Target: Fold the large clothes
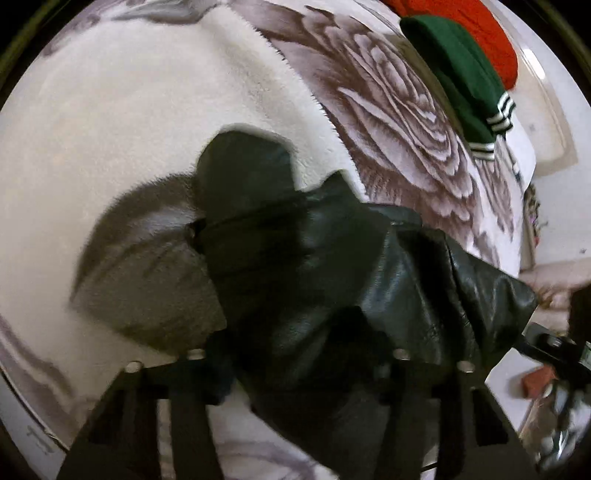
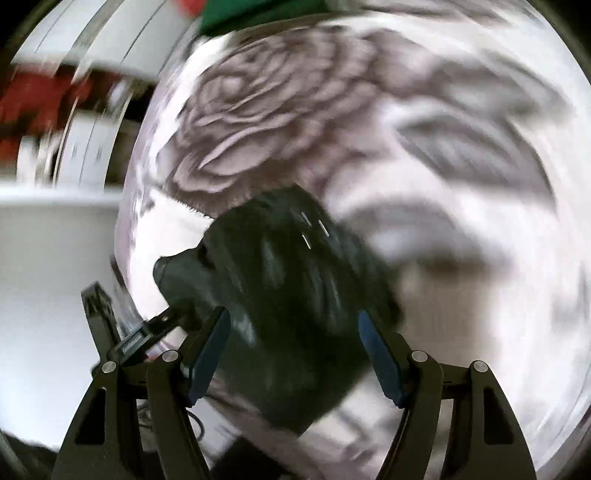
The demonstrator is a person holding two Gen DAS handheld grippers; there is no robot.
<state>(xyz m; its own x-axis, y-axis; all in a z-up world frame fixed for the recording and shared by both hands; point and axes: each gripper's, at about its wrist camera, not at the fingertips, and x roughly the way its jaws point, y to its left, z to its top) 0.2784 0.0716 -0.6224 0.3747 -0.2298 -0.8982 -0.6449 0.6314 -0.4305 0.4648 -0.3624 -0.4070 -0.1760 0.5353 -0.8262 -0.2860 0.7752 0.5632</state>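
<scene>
Spreading across both views, a plush white blanket (image 1: pixel 110 110) printed with a big grey-brown rose (image 1: pixel 399 125) is covering the bed, and it is lying under everything else. On it a black leather jacket (image 1: pixel 325 258) is bunching up, its glossy folds draping straight over the left gripper (image 1: pixel 295 362); the garment is hiding that gripper's fingers, so whether they are closed on the leather cannot be told, though the jacket is hanging right at them. In the right wrist view the same jacket (image 2: pixel 280 288) is sitting between the spread fingers of the right gripper (image 2: pixel 293 354), whose blue pads (image 2: pixel 208 354) are standing wide apart on either side of the leather without visibly pinching it; the view is blurring. Far up the blanket, well apart from the jacket, a green garment with white stripes (image 1: pixel 461 74) is lying just beside a red garment (image 1: pixel 476 33).
</scene>
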